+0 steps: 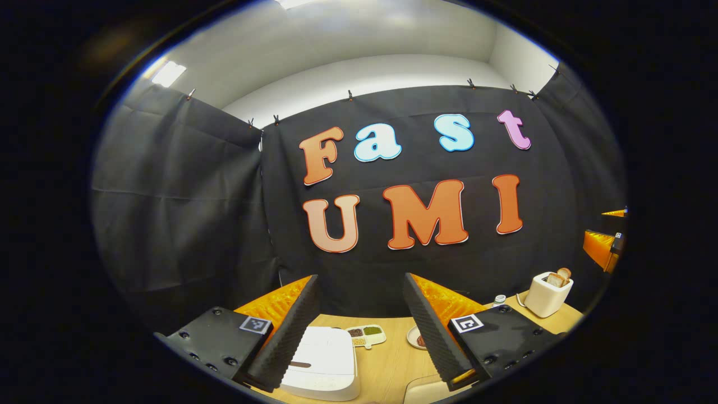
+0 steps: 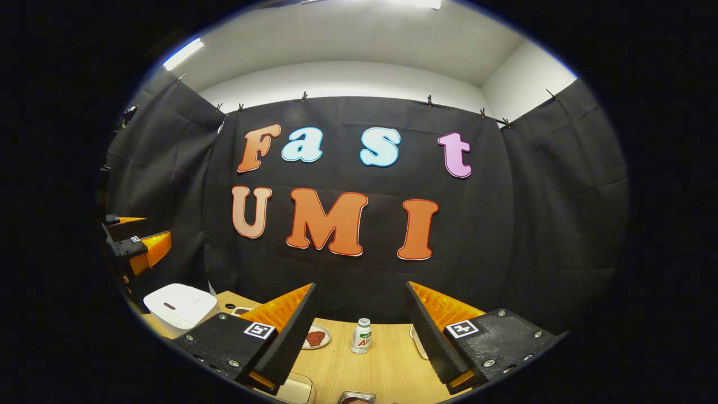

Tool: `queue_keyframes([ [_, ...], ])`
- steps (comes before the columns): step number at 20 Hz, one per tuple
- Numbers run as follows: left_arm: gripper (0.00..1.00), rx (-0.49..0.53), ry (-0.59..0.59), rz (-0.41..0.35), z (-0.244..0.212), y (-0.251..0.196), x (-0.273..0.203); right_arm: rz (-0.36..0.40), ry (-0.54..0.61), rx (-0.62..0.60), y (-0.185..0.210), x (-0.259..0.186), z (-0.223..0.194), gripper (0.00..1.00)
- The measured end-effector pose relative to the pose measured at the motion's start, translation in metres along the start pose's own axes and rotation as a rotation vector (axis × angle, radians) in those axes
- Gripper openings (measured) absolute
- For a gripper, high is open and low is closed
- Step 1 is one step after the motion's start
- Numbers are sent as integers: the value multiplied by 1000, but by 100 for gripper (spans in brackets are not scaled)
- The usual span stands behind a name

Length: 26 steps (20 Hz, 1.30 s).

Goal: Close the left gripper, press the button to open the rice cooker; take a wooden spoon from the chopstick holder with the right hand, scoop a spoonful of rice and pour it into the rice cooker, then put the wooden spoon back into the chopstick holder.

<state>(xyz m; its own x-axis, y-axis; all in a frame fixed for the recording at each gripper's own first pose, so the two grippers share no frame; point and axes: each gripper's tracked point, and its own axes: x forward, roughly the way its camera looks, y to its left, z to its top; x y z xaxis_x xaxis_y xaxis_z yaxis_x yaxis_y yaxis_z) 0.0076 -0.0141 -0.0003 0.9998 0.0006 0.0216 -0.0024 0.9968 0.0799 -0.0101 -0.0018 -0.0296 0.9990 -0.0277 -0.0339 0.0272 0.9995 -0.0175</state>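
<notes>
In the left gripper view the left hand-held gripper [image 1: 362,331] hangs above the table [image 1: 387,359] with its fingers spread wide and empty; below them sits the white rice cooker [image 1: 325,362], lid down, then a tray of grains [image 1: 367,335], with a toaster [image 1: 548,293] far right. In the right gripper view the right hand-held gripper [image 2: 359,336] is likewise spread and empty; beyond it stands a small bottle [image 2: 362,335], its label too small to read, the rice cooker far left

A white rice cooker [image 1: 322,362] is seen on a light wood-grain table [image 1: 387,365]. A cream toaster [image 1: 547,294] and a white bottle [image 2: 362,335] with a green label are shown.
</notes>
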Motion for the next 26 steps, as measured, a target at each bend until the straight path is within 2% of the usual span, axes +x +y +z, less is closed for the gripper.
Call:
queue_keyframes([
  [2, 97, -23, 18, 12, -4, 8, 6, -7, 8, -2, -3, 2, -1, 95],
  [3, 100, -27, 27, 21, -6, 14, 9, -11, 3, -8, -3, 3, 2, 95],
  [4, 97, -28, 31, 31, -6, 20, 10, -21, -2, -16, -5, 4, 4, 95],
  [8, 100, -52, 26, 57, 2, 47, 20, -35, -1, -24, -7, 4, 6, 95],
  [10, 94, -76, 37, 81, 0, 65, 27, -42, 4, -26, -9, 1, 5, 95],
  [12, 64, -125, 60, 84, -2, 77, 32, -52, 11, -34, -11, -3, 2, 95],
  [13, 52, -146, 80, 100, -4, 86, 36, -54, 16, -38, -12, -5, 1, 95],
  [14, 28, -170, 104, 113, -10, 98, 41, -59, 20, -43, -13, -6, -1, 95],
  [15, 12, -197, 136, 97, -17, 100, 48, -63, 23, -48, -15, -7, -2, 95],
  [16, 8, -210, 169, 110, -25, 108, 49, -68, 24, -53, -17, -8, -3, 95],
  [17, 7, -228, 217, 130, -27, 117, 37, -74, 29, -59, -18, -10, -4, 95],
  [18, 4, -253, 270, 122, -49, 123, 55, -79, 33, -62, -19, -11, -7, 95],
  [21, 5, -286, 450, 128, -95, 136, 60, -91, 45, -66, -25, -13, -10, 95],
  [26, 5, -262, 696, 113, -154, 146, 66, -121, 60, -68, -37, -10, -12, 95],
])
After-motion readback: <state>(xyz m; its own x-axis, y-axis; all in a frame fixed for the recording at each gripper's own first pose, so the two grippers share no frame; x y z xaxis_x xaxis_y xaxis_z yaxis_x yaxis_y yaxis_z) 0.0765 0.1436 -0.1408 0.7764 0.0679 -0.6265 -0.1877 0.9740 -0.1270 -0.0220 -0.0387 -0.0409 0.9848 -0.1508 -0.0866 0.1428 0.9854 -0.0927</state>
